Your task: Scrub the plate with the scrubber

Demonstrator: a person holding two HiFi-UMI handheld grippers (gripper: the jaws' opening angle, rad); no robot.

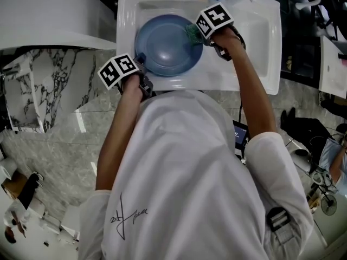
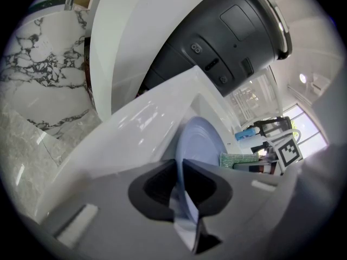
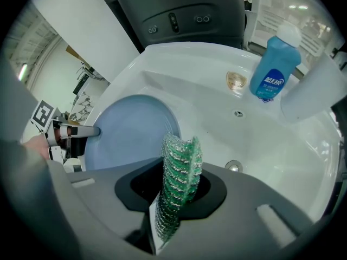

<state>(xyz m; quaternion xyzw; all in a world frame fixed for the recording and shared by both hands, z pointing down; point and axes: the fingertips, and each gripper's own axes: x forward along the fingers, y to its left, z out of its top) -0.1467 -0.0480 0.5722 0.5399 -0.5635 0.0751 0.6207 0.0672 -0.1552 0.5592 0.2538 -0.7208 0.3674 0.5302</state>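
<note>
A pale blue plate (image 1: 165,43) stands tilted in the white sink (image 1: 260,42). My left gripper (image 1: 140,64) is shut on the plate's near-left rim, and in the left gripper view the plate (image 2: 201,140) runs edge-on between the jaws of that gripper (image 2: 181,183). My right gripper (image 1: 199,34) is shut on a green and silver scrubber (image 1: 192,33), which lies against the plate's right edge. In the right gripper view the scrubber (image 3: 178,180) stands upright between the jaws of my right gripper (image 3: 176,199), with the plate (image 3: 130,131) just beyond it.
A blue bottle (image 3: 274,64) and a small gold-coloured thing (image 3: 236,80) stand on the sink's far ledge. The drain (image 3: 233,166) lies to the right of the scrubber. A large dark cylinder (image 2: 227,31) rises behind the sink. Marble floor (image 1: 59,140) surrounds the person.
</note>
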